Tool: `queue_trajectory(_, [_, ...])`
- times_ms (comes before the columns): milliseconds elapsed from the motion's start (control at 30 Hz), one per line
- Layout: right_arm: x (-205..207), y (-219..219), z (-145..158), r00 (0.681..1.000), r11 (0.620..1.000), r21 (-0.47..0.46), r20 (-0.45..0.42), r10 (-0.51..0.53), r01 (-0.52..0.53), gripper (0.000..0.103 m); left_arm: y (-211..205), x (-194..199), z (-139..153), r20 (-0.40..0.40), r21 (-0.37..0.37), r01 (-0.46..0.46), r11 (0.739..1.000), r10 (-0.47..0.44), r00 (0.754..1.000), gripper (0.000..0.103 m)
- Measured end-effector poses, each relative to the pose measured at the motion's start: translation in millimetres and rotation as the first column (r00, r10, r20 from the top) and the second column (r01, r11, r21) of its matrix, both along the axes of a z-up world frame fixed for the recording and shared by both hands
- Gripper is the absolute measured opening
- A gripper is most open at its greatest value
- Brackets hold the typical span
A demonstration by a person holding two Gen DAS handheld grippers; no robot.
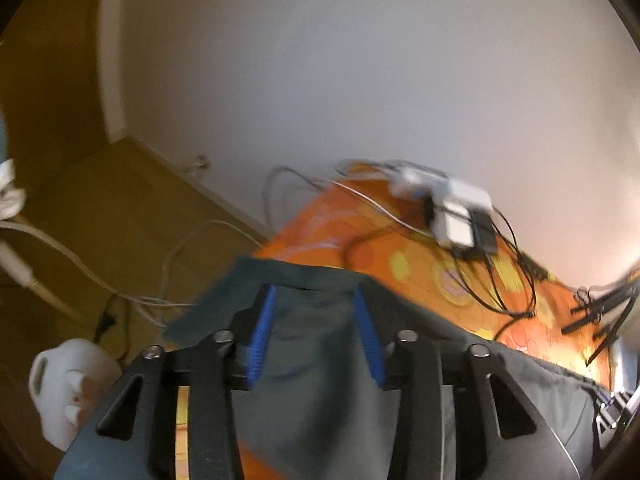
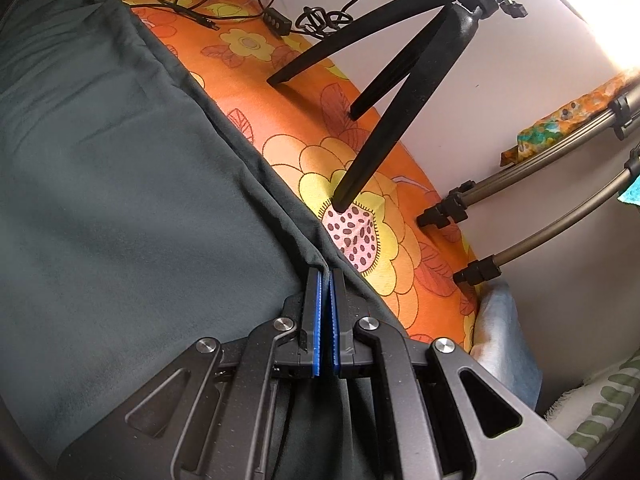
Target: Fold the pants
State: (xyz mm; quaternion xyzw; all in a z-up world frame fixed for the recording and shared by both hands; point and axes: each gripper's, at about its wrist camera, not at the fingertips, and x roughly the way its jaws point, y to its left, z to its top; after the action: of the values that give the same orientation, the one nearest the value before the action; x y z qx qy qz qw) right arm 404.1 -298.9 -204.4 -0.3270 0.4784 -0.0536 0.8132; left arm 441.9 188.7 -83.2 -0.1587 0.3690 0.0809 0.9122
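I see left gripper (image 1: pixel 316 332) open above dark grey cloth pants (image 1: pixel 320 364) | right gripper (image 2: pixel 325 320) clamped on their edge fold | orange flowered worktop (image 2: pixel 288 120)

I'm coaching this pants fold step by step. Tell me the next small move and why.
Probably open the right gripper and lift it clear. Its blue pads are pinched on the edge of the dark pants, which already lie fairly flat on the orange floral cloth. The left gripper stands open above the pants' other end with nothing between its pads, so that end looks released.
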Motion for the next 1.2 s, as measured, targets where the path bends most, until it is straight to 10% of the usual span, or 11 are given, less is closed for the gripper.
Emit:
queue_trajectory(467, [-0.6, 4.4, 2.6, 1.000, 1.000, 0.004, -0.001, 0.006, -0.006, 0.004, 42.7, -4.8, -57.6, -0.155, -0.145, -0.062, 0.987, 0.039, 0.987, 0.040])
queue_trajectory(767, [-1.9, 8.0, 3.6, 1.000, 1.000, 0.010, -0.004, 0.018, -0.018, 0.004, 37.3, -1.8, -72.8, -0.194, -0.044, -0.093, 0.995, 0.083, 0.977, 0.040])
queue_trajectory(933, [-2.2, 10.5, 3.8, 1.000, 1.000, 0.013, -0.007, 0.023, -0.023, 0.004, 25.7, -4.6, -73.4, -0.158, 0.032, -0.075, 0.997, 0.080, 0.984, 0.011])
queue_trajectory(1200, [-3.6, 16.4, 9.1, 0.999, 0.999, 0.020, 0.009, 0.038, -0.038, 0.004, 33.8, -10.8, -55.9, -0.070, 0.093, -0.128, 0.987, 0.135, 0.988, 0.006])
